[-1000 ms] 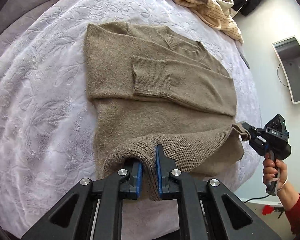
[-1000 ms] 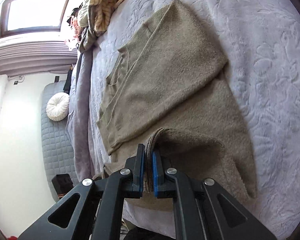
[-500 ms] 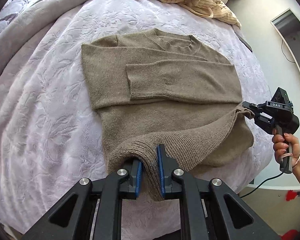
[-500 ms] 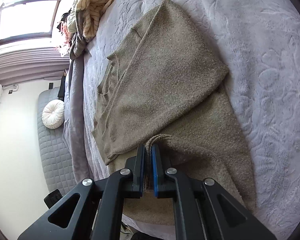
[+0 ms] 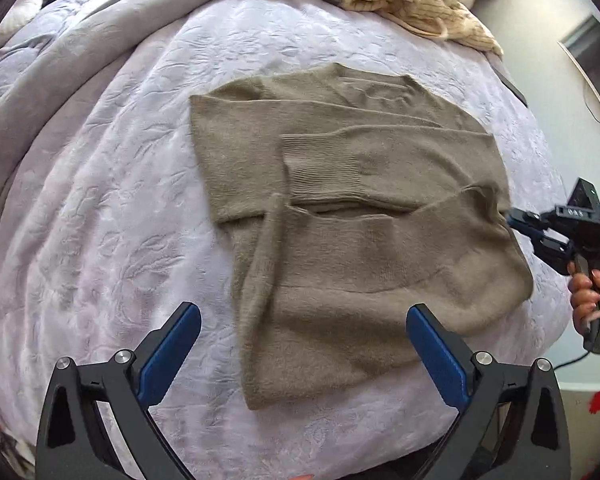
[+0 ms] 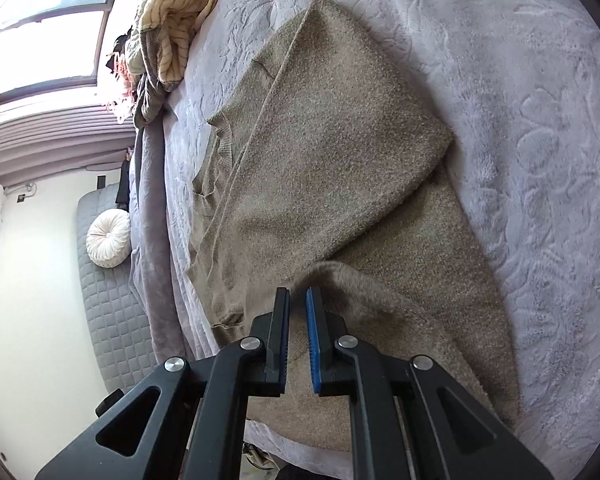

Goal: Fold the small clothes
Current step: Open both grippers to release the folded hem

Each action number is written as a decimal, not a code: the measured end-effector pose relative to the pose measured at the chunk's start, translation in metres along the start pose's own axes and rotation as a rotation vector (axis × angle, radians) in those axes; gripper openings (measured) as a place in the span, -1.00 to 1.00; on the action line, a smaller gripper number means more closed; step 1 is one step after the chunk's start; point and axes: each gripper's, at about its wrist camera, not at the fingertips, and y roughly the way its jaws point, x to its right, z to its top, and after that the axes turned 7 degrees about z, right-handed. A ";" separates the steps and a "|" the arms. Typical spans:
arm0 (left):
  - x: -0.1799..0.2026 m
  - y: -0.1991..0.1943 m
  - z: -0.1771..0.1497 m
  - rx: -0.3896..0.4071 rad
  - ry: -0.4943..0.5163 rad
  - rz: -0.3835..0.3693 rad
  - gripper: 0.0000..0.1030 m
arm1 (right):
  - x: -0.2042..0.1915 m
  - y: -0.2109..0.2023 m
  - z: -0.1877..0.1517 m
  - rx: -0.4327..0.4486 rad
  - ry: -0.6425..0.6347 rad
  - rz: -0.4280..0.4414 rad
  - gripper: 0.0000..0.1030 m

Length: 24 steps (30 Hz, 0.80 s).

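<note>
text: "DAS" (blurred, uncertain) | on: right claw housing | other legible text: none

The bed is covered with a pale lilac blanket that has a soft pile and a pressed pattern of leaves. On the middle of this blanket lies a brown-grey sweater, flat, with both sleeves folded across the chest and the bottom part turned up over the lower body; its hem lies just below the sleeves. At the far edge of the bed there is a heap of other clothes, among them a cream cloth with thin stripes. A thick grey-lilac duvet lies in a long roll along one side of the bed.
</note>
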 end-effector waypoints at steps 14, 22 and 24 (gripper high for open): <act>0.002 0.056 0.036 -0.044 0.056 -0.040 1.00 | -0.074 0.022 -0.006 -0.038 -0.517 -0.397 0.00; 0.014 0.108 0.049 -0.086 0.096 0.015 0.24 | -0.067 0.074 0.006 -0.142 -0.680 -0.497 0.00; 0.016 0.113 0.047 -0.088 0.130 0.036 -0.04 | -0.060 0.078 0.007 -0.160 -0.682 -0.498 -0.01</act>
